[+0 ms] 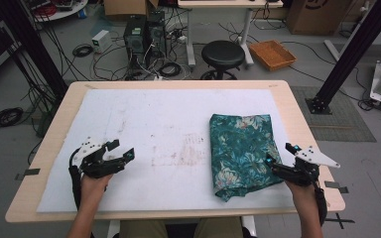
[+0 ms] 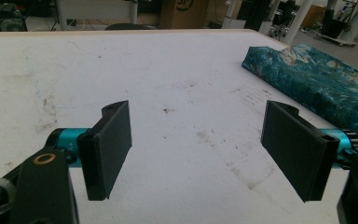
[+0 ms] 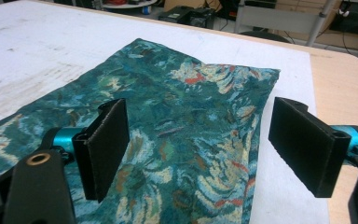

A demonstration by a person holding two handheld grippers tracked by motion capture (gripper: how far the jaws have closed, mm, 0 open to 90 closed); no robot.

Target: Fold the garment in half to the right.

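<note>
A folded teal cloth with a flower print [image 1: 240, 151] lies flat on the right half of the white mat [image 1: 154, 134]. My right gripper [image 1: 280, 154] hovers at the cloth's near right edge, jaws wide apart and nothing pinched; the cloth [image 3: 186, 135] spreads out under and beyond them. My left gripper [image 1: 121, 150] stands open over bare mat at the near left, well away from the cloth [image 2: 326, 88], which lies off to its right.
The mat covers a wooden table [image 1: 297, 114] whose rim shows all round. Faint stains [image 1: 188, 151] mark the mat's middle. Beyond the far edge stand a black stool [image 1: 222, 54], computer towers [image 1: 144, 34] and a wicker basket [image 1: 272, 53].
</note>
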